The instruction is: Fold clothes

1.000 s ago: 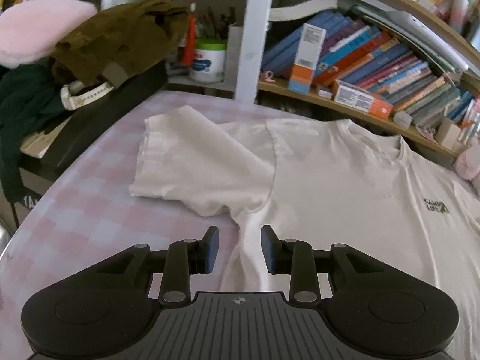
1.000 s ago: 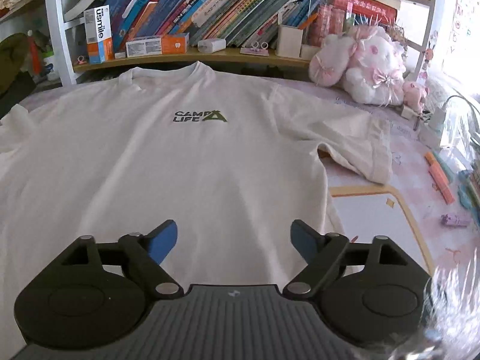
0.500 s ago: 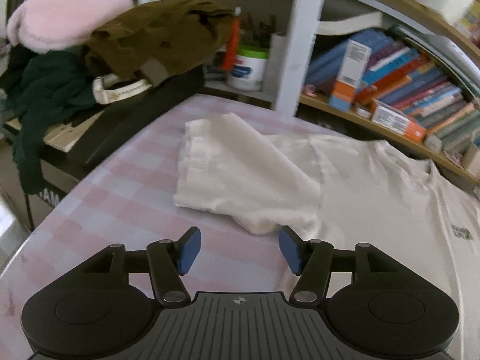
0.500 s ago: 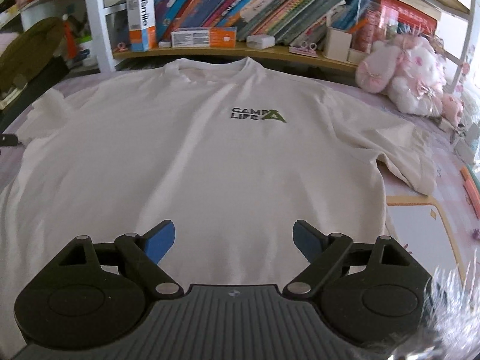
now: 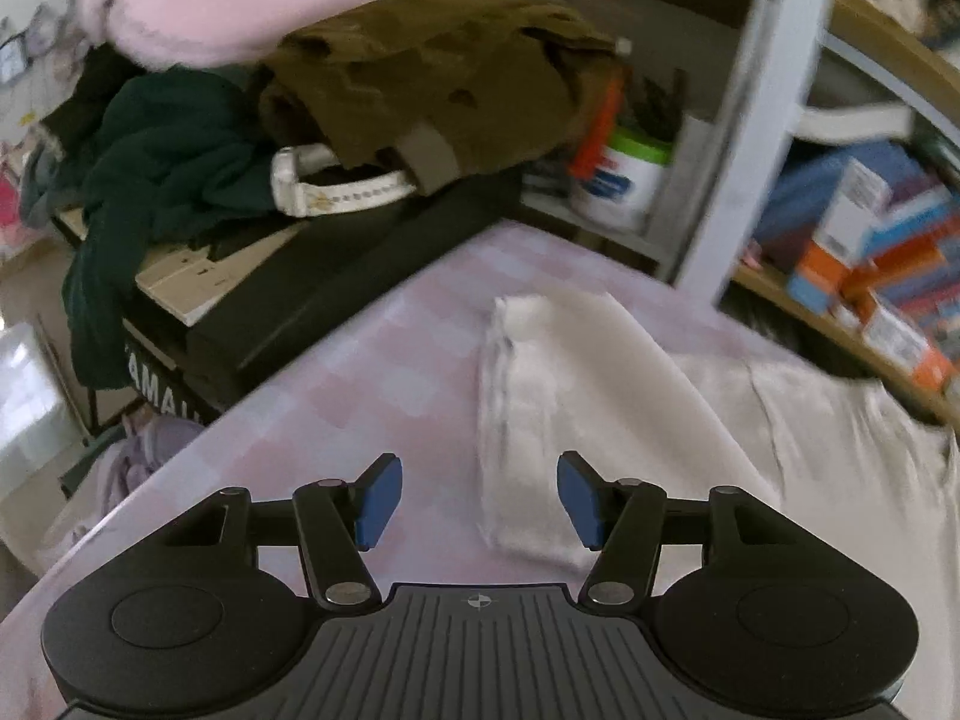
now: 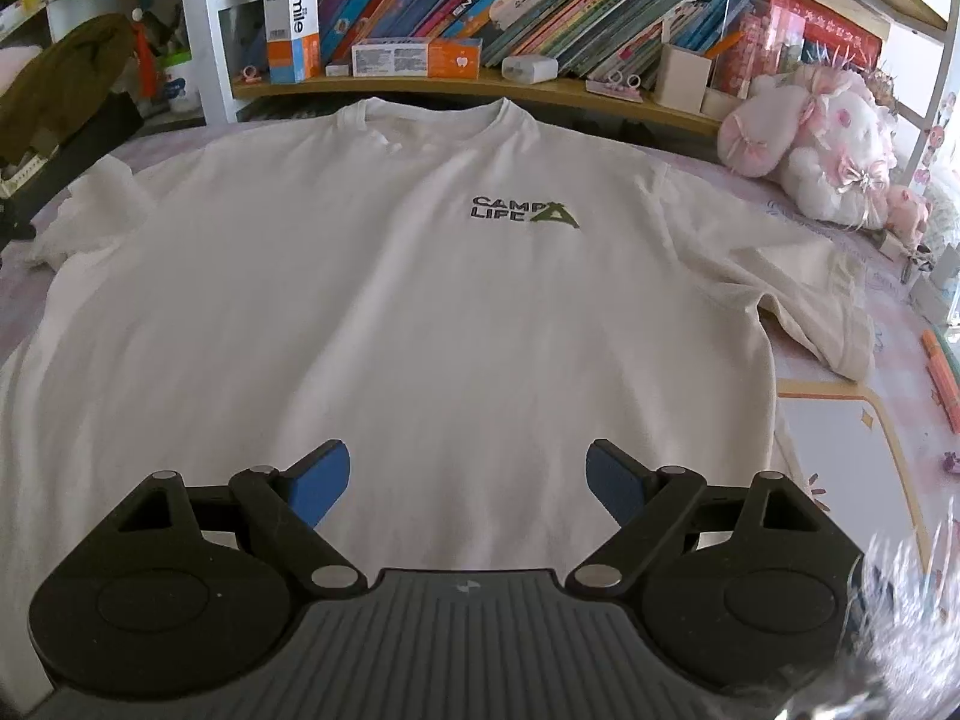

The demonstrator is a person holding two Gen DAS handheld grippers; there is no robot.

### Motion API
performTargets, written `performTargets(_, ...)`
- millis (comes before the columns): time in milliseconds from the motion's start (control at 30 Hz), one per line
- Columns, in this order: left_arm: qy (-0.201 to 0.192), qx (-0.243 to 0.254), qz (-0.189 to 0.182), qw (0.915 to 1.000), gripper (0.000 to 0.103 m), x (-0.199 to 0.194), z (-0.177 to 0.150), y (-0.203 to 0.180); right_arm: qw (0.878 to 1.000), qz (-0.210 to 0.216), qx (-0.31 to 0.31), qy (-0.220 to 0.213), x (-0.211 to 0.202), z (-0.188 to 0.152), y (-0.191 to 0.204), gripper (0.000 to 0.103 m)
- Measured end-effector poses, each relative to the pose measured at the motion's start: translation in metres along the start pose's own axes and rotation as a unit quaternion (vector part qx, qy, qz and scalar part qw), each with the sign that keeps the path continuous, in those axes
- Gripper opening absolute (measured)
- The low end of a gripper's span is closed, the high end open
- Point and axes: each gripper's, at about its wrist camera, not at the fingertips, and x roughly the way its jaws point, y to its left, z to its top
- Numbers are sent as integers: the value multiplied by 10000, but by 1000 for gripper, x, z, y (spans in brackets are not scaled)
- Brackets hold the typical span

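A white T-shirt (image 6: 384, 312) with a "CAMP LIFE" print (image 6: 522, 213) lies flat, front up, on the pink checked table, collar toward the bookshelf. Its left sleeve (image 5: 558, 384) shows in the left wrist view, spread on the cloth. My left gripper (image 5: 477, 501) is open and empty, low over the sleeve's cuff edge. My right gripper (image 6: 468, 480) is open wide and empty, above the shirt's lower middle. The shirt's right sleeve (image 6: 822, 306) lies out to the right.
A black keyboard case (image 5: 312, 300) with piled dark green, brown and pink clothes (image 5: 420, 78) stands left of the table. A bookshelf (image 6: 540, 12) runs along the back. Pink plush toys (image 6: 804, 144) sit at the back right. Pens (image 6: 942, 360) lie at the right edge.
My left gripper has opened wider and swung left, from the armpit area to the sleeve's cuff edge. My right gripper has shifted left over the shirt, staying open.
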Motion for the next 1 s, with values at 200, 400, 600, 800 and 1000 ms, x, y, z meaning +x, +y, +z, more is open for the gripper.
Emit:
performTargets(200, 21, -231, -213, 9995, 54, 21, 13, 1, 9999, -100, 95, 24, 0, 1, -6, 86)
performTargets(400, 138, 109, -103, 9998, 50, 36, 14, -16, 9997, -150, 203, 34, 1, 4, -11, 86)
performTargets(600, 135, 325, 245, 9991, 21, 37, 12, -25, 9993, -184, 323, 22, 2, 2, -14, 86)
performTargets(800, 177, 133, 2, 9998, 1, 27, 15, -21, 9986, -236, 437, 169, 10, 2, -19, 86)
performTargets(1000, 128, -127, -118, 9998, 1, 16, 17, -12, 9979, -237, 567, 180, 12, 2, -28, 86)
